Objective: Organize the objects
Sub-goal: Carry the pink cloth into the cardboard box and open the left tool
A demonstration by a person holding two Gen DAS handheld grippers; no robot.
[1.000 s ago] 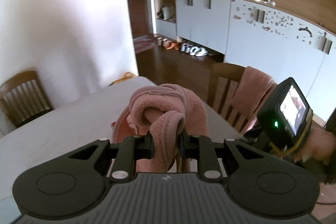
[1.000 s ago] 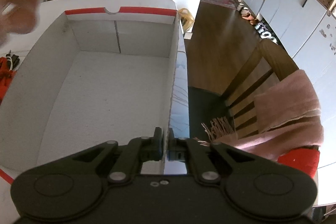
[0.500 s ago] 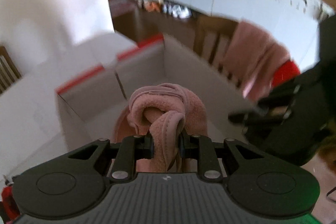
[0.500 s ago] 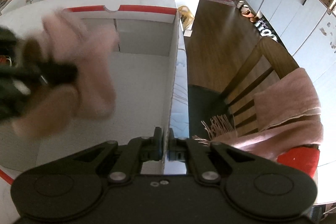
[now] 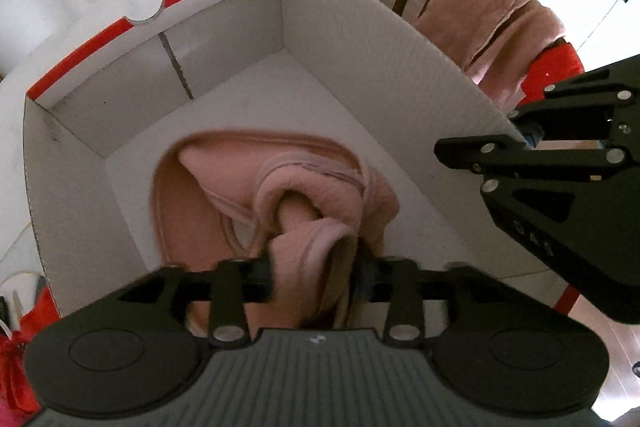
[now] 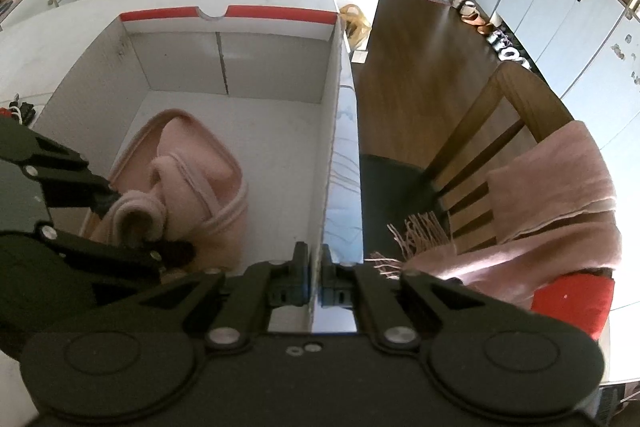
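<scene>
White tabletop (image 6: pixel 60 23) carries an open cardboard box (image 5: pixel 224 39). Left gripper (image 5: pixel 314 273) jaws are opening, releasing the pink slippers (image 5: pixel 280 195) inside; right gripper (image 6: pixel 315 277) jaws clamp the box wall, apparently steadying it.

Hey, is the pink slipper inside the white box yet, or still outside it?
Inside. The pink slipper lies on the floor of the white box, walls on all sides, with the opening left tongs around its upper.

The left gripper (image 5: pixel 314 273) fills the lower middle of its own view, pointing steeply down, jaws opening with pink cloth (image 5: pixel 304 227) between them. The right gripper (image 6: pixel 315 279) sits lower centre, pointing steeply down, jaws closed on a box wall (image 6: pixel 332 163).
</scene>
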